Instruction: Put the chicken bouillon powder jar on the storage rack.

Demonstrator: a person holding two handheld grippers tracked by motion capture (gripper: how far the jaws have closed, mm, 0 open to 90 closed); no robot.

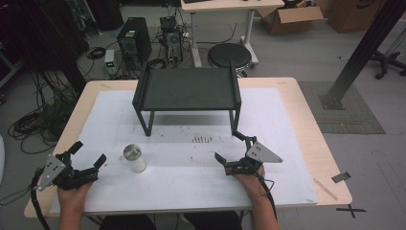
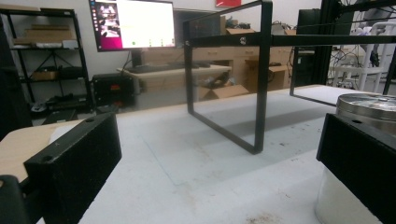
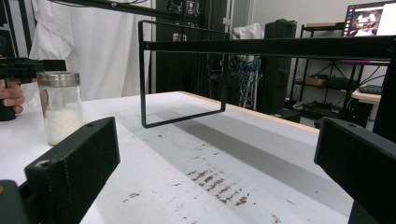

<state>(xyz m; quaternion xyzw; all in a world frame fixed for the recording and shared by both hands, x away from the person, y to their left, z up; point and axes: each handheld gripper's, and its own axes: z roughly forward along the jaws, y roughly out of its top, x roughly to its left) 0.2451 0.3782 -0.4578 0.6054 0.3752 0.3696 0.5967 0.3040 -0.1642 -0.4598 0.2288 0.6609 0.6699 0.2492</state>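
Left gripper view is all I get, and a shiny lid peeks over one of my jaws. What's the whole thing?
Observer: A small glass jar with a metal lid, its lower half filled with something white, seen from the right gripper view.
Operator: Am I touching it?
Observer: No. From the high view the left gripper is open and the jar stands apart, just to its right.
Operator: Where's my other gripper?
Observer: The right gripper is open on the white mat, near the black rack's front right leg.
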